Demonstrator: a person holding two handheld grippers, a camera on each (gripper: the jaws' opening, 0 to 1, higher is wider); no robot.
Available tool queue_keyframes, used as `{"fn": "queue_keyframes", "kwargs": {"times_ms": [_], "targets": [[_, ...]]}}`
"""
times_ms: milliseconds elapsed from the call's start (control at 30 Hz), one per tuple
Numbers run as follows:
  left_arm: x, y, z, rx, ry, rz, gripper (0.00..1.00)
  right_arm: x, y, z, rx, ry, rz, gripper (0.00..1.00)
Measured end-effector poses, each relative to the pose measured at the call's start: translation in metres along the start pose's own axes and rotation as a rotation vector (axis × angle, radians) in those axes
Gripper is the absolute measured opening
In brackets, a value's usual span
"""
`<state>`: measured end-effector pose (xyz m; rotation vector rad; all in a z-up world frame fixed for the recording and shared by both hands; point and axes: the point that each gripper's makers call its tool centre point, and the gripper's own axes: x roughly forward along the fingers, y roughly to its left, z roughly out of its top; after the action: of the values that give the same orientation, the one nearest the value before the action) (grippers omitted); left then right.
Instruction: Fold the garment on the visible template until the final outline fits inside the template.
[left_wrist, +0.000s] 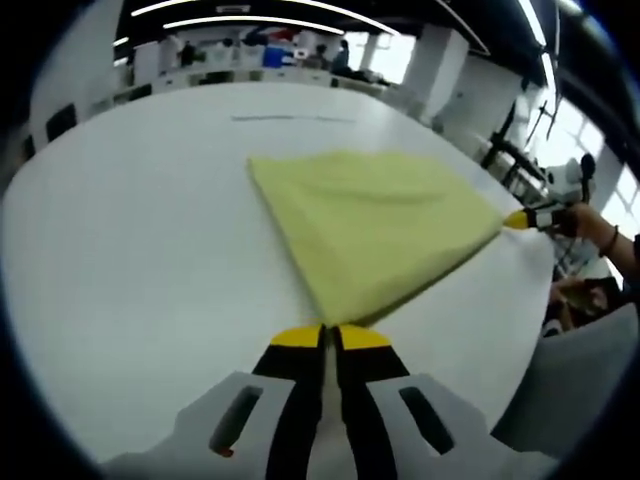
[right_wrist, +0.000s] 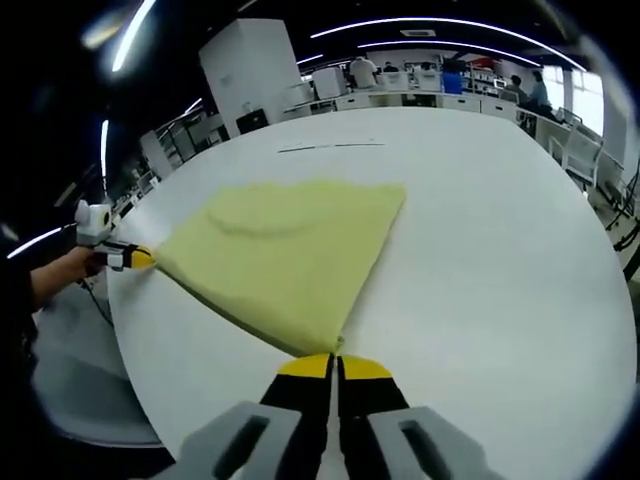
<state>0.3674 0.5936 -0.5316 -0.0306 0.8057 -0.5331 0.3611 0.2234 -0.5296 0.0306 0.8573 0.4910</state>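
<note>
A pale yellow garment (left_wrist: 375, 225) lies folded on the white table (left_wrist: 130, 250), stretched between both grippers. In the left gripper view my left gripper (left_wrist: 328, 335) is shut on the cloth's near corner. The right gripper (left_wrist: 530, 218) comes in from the right and pinches the far right corner. In the right gripper view the yellow garment (right_wrist: 285, 250) runs down to my right gripper (right_wrist: 333, 362), shut on its near tip. The left gripper (right_wrist: 130, 257) holds the cloth's left corner, with a hand behind it. A thin dark template line (right_wrist: 330, 147) lies beyond the cloth.
The thin dark line (left_wrist: 290, 118) sits on the table past the garment. The table edge (right_wrist: 130, 330) drops off near the left gripper. A person's arm (left_wrist: 605, 235) shows at the right edge. Desks and people stand far behind.
</note>
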Motion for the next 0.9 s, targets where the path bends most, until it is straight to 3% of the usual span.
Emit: {"fn": "queue_keyframes", "kwargs": {"times_ms": [167, 333, 533, 700, 900], "targets": [[-0.004, 0.003, 0.003, -0.057, -0.006, 0.013, 0.09, -0.002, -0.001, 0.005, 0.01, -0.015, -0.012, 0.08], [-0.01, 0.005, 0.011, -0.132, -0.053, 0.03, 0.17, -0.001, 0.005, 0.009, 0.001, -0.017, -0.015, 0.24], [-0.017, -0.003, 0.018, -0.13, -0.069, 0.027, 0.36, -0.003, 0.017, 0.018, -0.004, -0.029, -0.007, 0.41], [-0.022, -0.013, 0.032, -0.121, -0.119, 0.016, 0.52, -0.01, 0.026, 0.03, -0.008, -0.057, -0.005, 0.6], [-0.035, -0.032, 0.055, -0.06, -0.175, -0.015, 0.69, -0.023, 0.044, 0.049, -0.031, -0.097, 0.023, 0.74]]}}
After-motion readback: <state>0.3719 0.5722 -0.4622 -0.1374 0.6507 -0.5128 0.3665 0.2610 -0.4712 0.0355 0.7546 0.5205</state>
